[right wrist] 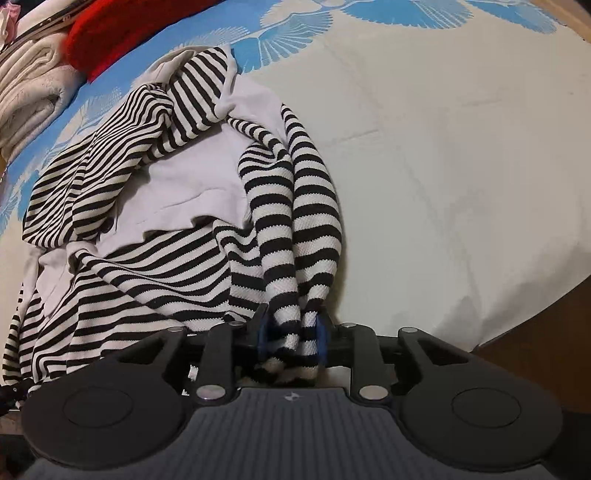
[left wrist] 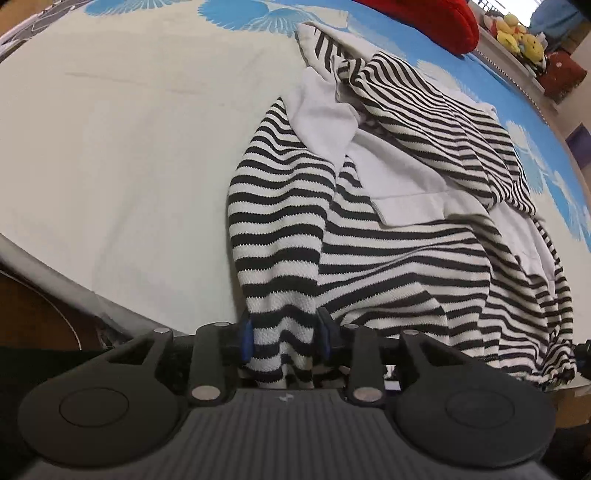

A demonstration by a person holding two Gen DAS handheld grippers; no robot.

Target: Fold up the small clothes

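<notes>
A black-and-white striped garment [left wrist: 388,258] with plain white panels is seen spread in rumpled folds across a cream bedsheet [left wrist: 129,147] printed with blue fan shapes. In the left wrist view, the left gripper [left wrist: 284,338] is closed on one striped sleeve end, the cloth being pinched between the two blue-padded fingers [left wrist: 246,338] and bunched below them toward the camera. From this grip the sleeve is drawn up and away over the garment's body, where a white panel is laid partly over the stripes. In the right wrist view, the right gripper [right wrist: 291,339] is likewise clamped on a bundle of striped sleeve fabric [right wrist: 295,229] (twisted into two or three rope-like strands), which is held between its blue pads [right wrist: 263,338]. The garment [right wrist: 129,221] is shown lying to the left of that sleeve, with bare cream sheet [right wrist: 461,166] on the sleeve's other side. Beyond the garment, at the far edge of the bed, a red fuzzy item [right wrist: 110,33] is seen, and beside it a stack of folded off-white cloth [right wrist: 29,85]. In the left wrist view the same red item [left wrist: 436,22] is placed beyond the garment, with yellow plush toys [left wrist: 517,33] on a ledge just past it.
</notes>
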